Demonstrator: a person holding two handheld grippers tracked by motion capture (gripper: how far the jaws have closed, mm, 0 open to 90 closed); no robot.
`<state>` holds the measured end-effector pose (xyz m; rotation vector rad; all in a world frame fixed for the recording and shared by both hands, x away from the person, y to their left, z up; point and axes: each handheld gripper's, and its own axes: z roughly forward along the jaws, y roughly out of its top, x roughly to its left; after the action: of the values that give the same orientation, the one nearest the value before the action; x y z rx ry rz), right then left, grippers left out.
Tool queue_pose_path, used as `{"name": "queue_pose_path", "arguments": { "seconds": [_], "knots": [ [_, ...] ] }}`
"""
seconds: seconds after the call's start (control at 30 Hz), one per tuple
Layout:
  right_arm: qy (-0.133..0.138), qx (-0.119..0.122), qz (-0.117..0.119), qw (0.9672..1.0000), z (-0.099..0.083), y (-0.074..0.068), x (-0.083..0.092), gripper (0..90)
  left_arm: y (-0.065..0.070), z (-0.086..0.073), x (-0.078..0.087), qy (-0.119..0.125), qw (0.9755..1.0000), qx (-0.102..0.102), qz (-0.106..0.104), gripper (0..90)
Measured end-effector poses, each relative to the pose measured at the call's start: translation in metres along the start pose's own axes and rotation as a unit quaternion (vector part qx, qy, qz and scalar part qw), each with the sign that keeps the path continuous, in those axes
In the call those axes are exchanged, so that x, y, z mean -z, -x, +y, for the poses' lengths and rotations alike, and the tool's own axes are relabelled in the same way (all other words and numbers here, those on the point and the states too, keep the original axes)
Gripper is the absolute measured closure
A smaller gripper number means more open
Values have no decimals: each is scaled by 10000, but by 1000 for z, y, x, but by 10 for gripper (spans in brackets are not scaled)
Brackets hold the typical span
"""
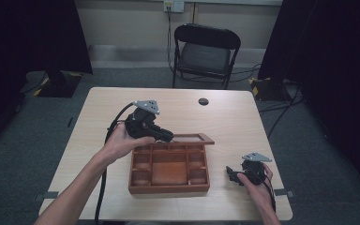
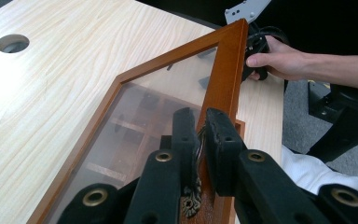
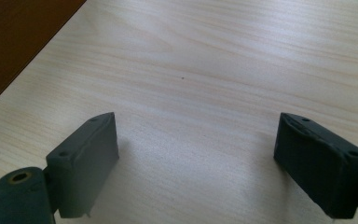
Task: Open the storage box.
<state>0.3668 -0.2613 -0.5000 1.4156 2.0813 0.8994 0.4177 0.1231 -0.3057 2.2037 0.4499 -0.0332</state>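
The box point(image 1: 168, 169) is showing reddish-brown wood with a smooth, lightly glossy finish, and its lid point(image 2: 223, 70) is framing a clear pane (glass or plastic, I cannot tell). The table point(image 3: 223, 60) is looking like pale, matt wood grain. The gripper pads point(image 3: 86, 161) are looking like matt black plastic.

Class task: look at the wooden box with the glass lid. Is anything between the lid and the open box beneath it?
Nothing visible. The left gripper is clamped on the lid's frame; the box compartments look empty.
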Motion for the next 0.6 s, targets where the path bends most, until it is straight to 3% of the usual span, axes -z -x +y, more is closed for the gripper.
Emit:
{"name": "queue_pose_path", "arguments": {
  "seconds": [0.6],
  "knots": [
    [0, 2, 0, 10000, 0, 0, 0, 126, -1, 0, 0, -11, 10000, -32, -21, 826]
  ]
}}
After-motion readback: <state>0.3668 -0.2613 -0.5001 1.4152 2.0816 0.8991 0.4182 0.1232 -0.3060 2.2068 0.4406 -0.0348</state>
